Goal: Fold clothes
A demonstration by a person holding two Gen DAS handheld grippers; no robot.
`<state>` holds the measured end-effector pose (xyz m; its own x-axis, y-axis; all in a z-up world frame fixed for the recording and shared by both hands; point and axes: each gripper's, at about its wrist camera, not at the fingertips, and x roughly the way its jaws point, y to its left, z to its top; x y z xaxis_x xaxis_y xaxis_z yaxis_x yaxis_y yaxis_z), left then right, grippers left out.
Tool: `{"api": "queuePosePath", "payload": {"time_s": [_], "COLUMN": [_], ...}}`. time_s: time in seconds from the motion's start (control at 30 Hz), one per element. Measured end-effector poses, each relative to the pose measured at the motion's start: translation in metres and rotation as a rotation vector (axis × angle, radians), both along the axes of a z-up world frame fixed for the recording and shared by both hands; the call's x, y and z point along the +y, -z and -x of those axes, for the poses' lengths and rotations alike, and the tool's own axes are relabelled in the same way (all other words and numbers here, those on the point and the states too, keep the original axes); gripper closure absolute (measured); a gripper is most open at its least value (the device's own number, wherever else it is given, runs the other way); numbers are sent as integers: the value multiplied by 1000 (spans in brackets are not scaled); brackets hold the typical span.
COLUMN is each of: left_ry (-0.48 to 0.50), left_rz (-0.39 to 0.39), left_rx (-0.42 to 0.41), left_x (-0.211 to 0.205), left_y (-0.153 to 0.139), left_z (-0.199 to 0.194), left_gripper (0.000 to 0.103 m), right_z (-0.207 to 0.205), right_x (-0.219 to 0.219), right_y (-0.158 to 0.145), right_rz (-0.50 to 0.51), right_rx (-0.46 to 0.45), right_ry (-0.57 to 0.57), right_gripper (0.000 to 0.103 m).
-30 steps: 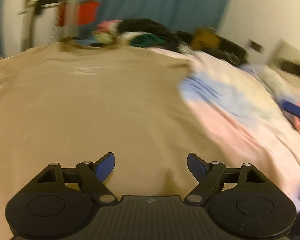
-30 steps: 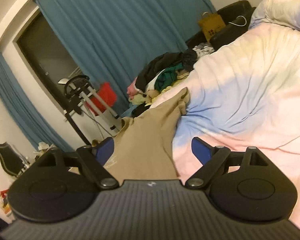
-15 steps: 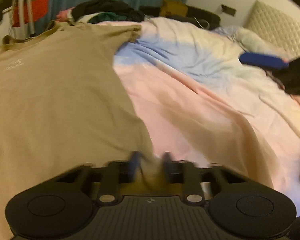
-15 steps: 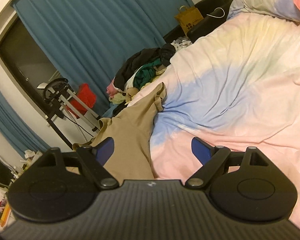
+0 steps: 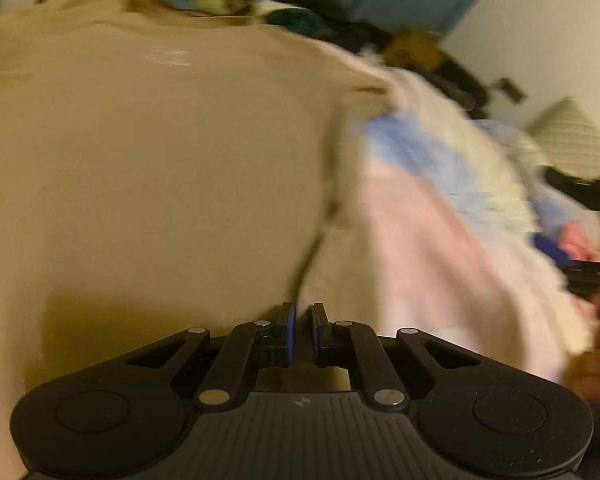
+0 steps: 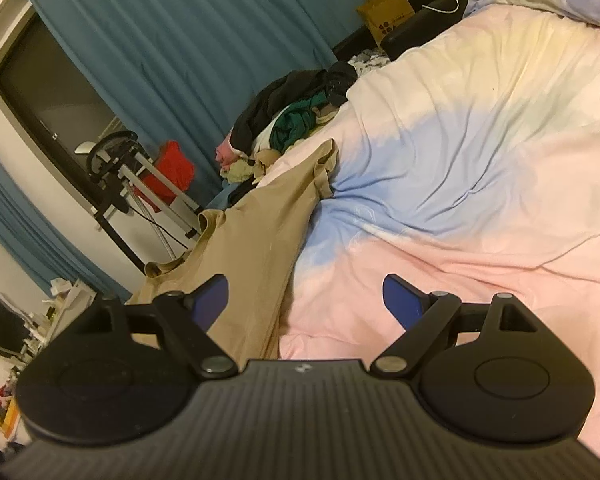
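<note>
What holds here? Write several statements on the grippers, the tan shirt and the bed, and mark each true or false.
1. The left gripper is shut on the tan T-shirt. True.
2. The right gripper grips the shirt too. False: its jaws stand wide open, holding nothing.
3. The shirt lies on a pastel bedspread of pink, blue and cream. True.
4. The curtain is red. False: it is teal blue.
5. A heap of clothes sits beyond the shirt. True.

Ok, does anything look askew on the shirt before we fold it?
The tan T-shirt's far sleeve is bunched against the tie-dye duvet. The left gripper is closed on the hem; the right gripper is open.
</note>
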<state>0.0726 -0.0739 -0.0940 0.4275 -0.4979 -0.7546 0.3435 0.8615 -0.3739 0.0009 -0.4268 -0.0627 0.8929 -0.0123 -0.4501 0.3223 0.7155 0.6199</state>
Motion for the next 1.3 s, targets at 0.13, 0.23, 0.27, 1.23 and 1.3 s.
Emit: {"api": "queuePosePath", "payload": {"time_s": [0.13, 0.23, 0.27, 1.23, 1.3], "left_ry": [-12, 37, 62, 404, 394], "left_rz": [47, 19, -2, 45, 26], "left_rx": [-16, -116, -156, -166, -124], "left_x": [17, 13, 8, -141, -147], "left_y": [-4, -20, -24, 3, 18], "left_z": [4, 21, 29, 89, 86], "left_gripper": [80, 66, 64, 101, 100], "right_z": [-1, -2, -2, 7, 6], "right_x": [2, 4, 5, -10, -9], "right_y": [-1, -2, -2, 0, 0], "right_rz": [9, 18, 19, -23, -24], "right_rx": [12, 18, 20, -6, -10], "right_ry": [-2, 0, 0, 57, 42], "right_gripper": [16, 16, 16, 16, 16]}}
